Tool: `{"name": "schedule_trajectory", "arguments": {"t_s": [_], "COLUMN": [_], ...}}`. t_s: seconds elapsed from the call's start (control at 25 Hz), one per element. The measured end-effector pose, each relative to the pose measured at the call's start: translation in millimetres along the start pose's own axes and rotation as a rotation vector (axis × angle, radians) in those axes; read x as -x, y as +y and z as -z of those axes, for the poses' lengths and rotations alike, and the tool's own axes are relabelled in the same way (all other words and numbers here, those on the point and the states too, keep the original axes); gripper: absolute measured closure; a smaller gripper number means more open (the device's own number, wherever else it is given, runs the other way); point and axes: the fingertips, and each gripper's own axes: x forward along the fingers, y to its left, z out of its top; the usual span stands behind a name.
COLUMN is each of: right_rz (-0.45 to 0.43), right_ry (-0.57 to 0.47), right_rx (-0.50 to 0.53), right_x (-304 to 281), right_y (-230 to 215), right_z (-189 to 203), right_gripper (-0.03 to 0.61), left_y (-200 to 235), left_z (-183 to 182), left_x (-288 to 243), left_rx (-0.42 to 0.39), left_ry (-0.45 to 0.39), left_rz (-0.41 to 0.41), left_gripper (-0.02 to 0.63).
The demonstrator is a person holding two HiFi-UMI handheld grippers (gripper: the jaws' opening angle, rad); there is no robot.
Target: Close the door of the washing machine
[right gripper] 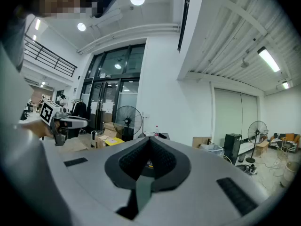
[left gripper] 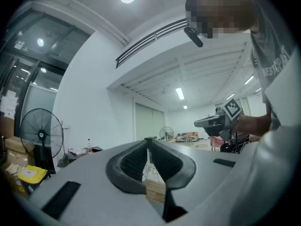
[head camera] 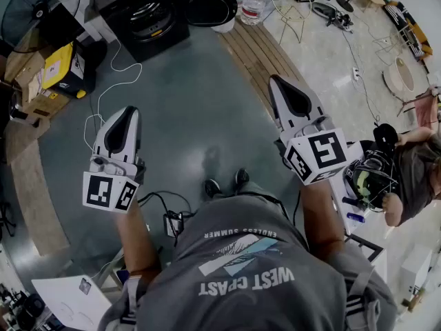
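While round black door (head camera: 210,5) gapes, left hand-held gripper (head camera: 128,113), right hand-held gripper (head camera: 278,83) closed, empty.

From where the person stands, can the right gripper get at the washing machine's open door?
Probably not yet: the door lies far ahead of the right gripper; only low boards between, so stepping forward should do.
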Motion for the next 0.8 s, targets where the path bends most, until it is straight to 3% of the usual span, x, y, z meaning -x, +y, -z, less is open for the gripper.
{"name": "schedule_trajectory", "arguments": {"t_s": [0.44, 0.8], "right_rz": [0.02, 0.018], "right_ry": [-0.01, -0.031], "right_rx": [0.005, -0.064], "right_x": [-6, -15], "right_y": [10, 8], "right_z": [-5, -1], "right_gripper": [0.551, 0.549], "left_y": [12, 13], "left_z": [-1, 8], "left_x": [5, 1], "left_rx": [-0.009, 0.002], "left_ry": [-0.007, 0.004], "left_rz": [0.015, 0.032], "left_gripper": [0.571, 0.572]}}
